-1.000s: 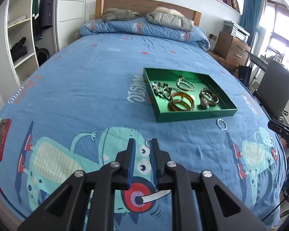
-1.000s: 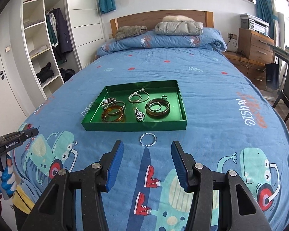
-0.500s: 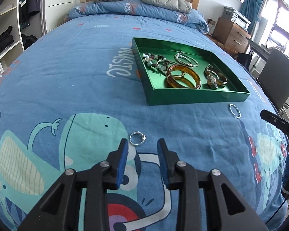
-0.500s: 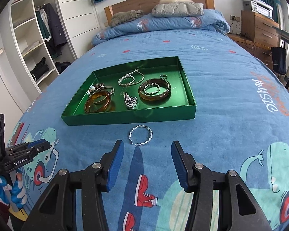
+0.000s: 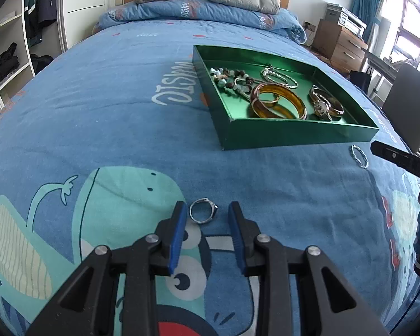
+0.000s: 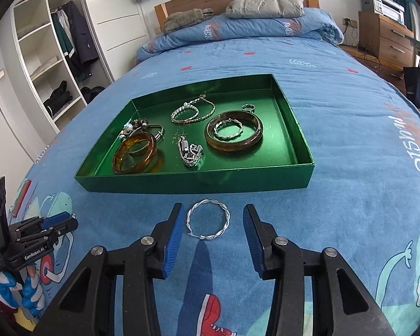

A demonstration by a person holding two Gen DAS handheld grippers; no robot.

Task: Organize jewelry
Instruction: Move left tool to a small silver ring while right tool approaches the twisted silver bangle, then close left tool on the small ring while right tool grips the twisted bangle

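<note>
Silver, thin and nearly weightless, both loose pieces are lying on the soft blue bedspread (image 5: 103, 117) just outside the green tray (image 6: 198, 183). I am holding my left gripper (image 5: 207, 214) partly open around the small ring (image 5: 203, 214), its pads not touching yet. My right gripper (image 6: 210, 224) has just been closing, still clear of the twisted bangle (image 6: 208, 219) lying between its jaws. Both look stiff but slippery, so I am planning to pinch across each hoop's outer edges, pressing slightly into the quilt.

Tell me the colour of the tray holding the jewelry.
Shiny green tray, inside and out; clearest in the right wrist view.
</note>
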